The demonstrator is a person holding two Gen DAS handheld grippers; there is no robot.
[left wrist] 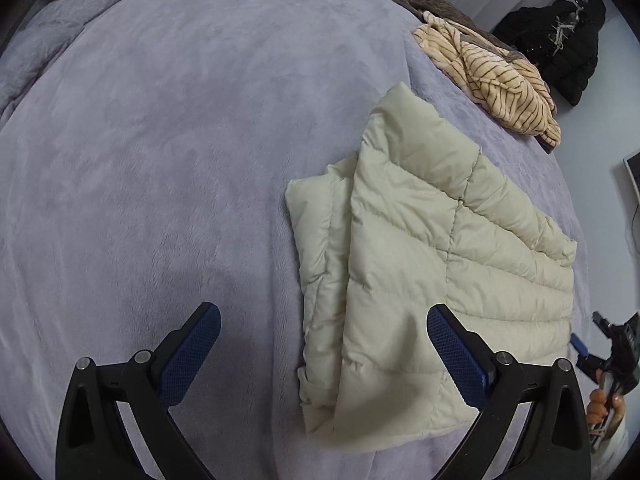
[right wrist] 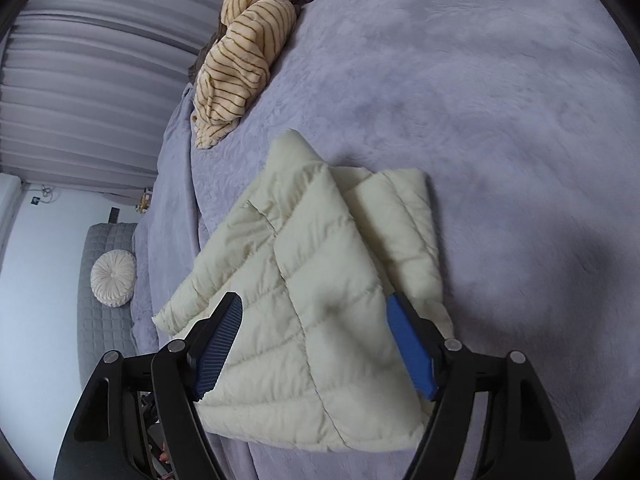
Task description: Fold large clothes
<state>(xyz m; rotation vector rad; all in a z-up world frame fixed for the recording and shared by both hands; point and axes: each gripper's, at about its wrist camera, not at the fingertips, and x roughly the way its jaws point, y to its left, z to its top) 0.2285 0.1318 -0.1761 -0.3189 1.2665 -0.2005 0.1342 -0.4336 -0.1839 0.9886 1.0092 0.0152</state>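
Note:
A cream quilted puffer jacket (left wrist: 432, 240) lies folded on the lavender bed cover (left wrist: 160, 140), near the bed's right edge in the left wrist view. My left gripper (left wrist: 324, 312) hangs open over the jacket's near left corner, with one finger above the bare cover and the other above the jacket; nothing is gripped. In the right wrist view the same jacket (right wrist: 312, 280) fills the middle. My right gripper (right wrist: 316, 300) stands open above it, the pads clear of the fabric. The right gripper (left wrist: 612, 344) also shows at the left view's far right edge, held by a hand.
A beige striped garment (left wrist: 500, 76) and a brown one (left wrist: 440, 4) are heaped at the bed's far edge. A black jacket (left wrist: 560, 48) lies beyond the bed. A round cushion (right wrist: 114, 278) rests on a grey quilted mat (right wrist: 100, 320) beside the bed. Grey curtains (right wrist: 92, 80) hang behind.

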